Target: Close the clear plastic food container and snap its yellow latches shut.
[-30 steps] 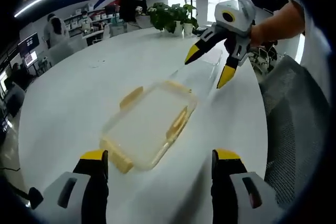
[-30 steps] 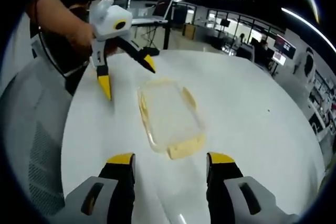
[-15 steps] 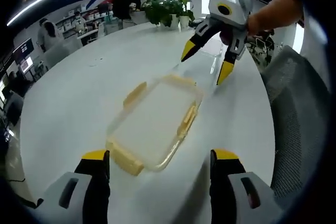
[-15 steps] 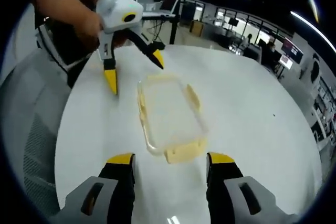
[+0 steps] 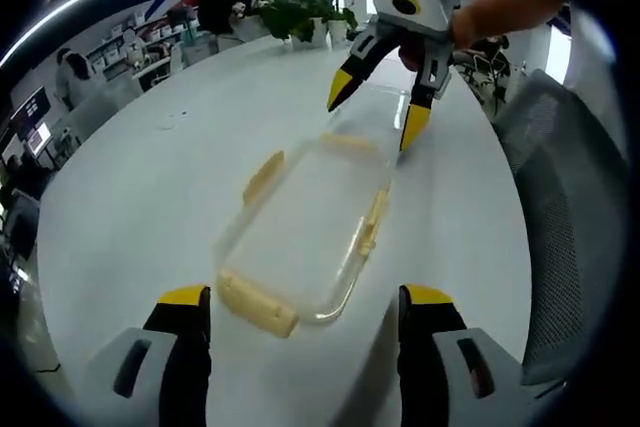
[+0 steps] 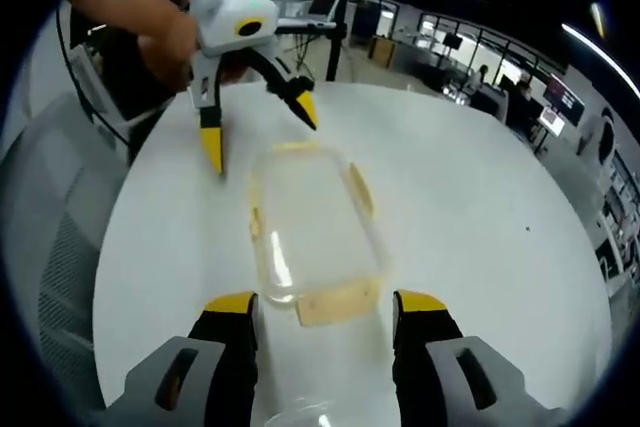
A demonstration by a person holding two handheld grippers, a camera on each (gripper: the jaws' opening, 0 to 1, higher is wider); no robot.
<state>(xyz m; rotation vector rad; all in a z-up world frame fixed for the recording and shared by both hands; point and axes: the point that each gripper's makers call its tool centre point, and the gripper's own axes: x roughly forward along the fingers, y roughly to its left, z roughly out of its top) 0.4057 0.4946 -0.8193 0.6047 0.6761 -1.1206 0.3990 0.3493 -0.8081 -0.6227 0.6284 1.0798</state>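
A clear plastic food container (image 5: 305,232) (image 6: 308,227) is lying flat on the white round worktop (image 5: 140,187) (image 6: 470,207), between the two claws. Yellow latches (image 5: 258,305) (image 6: 340,302) are sticking out from its ends and long sides. The left claw (image 5: 300,322) (image 6: 258,130) is hovering with its yellow-tipped jaws apart at one short end of the container, gripping nothing. The right claw (image 6: 323,319) (image 5: 370,117) is facing it from the opposite short end, jaws likewise spread wide and empty. Potted plants (image 5: 300,12) are standing at the worktop's far edge, and a grey mesh chair (image 5: 570,207) is sitting beside it.
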